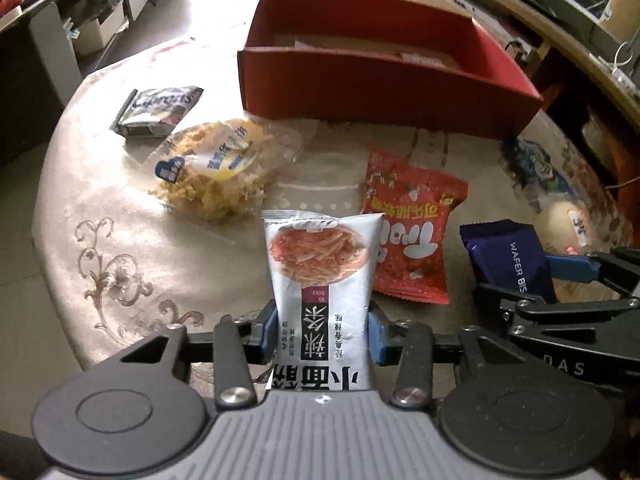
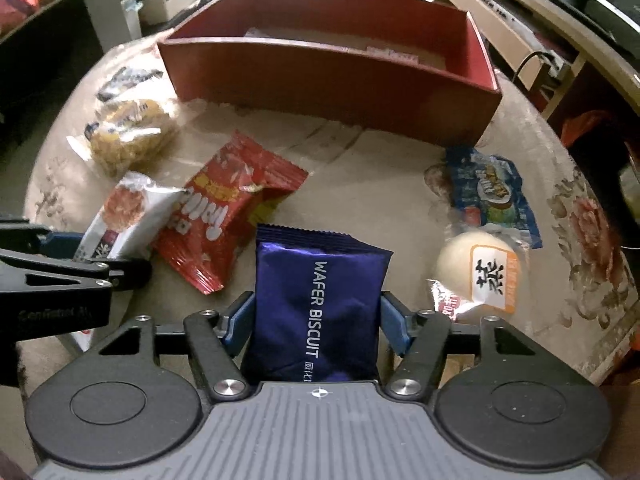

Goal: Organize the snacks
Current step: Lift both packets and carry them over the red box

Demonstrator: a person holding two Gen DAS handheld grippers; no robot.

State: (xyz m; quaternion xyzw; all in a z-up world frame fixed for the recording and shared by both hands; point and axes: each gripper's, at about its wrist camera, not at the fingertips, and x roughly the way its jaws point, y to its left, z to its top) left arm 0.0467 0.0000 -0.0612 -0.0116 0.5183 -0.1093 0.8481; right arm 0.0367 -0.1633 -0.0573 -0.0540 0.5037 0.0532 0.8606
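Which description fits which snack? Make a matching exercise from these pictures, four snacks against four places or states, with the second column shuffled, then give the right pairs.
Column one:
1. white noodle-snack packet
2. purple wafer biscuit packet
3. red packet
4. round pale bun

Column two:
A. lying on the table between the two grippers
B. between the right gripper's fingers
C. on the table, right of the wafer packet
D. between the left gripper's fingers

Pairs: 1-D, 2-B, 3-A, 4-C

The lower end of the white noodle-snack packet point(image 1: 320, 280) is hidden behind the left gripper point(image 1: 322, 330) body, the purple foil wafer biscuit packet point(image 2: 318, 308) likewise behind the right gripper point(image 2: 318, 326), and the open red cardboard box point(image 1: 384, 80) conceals most of its contents.
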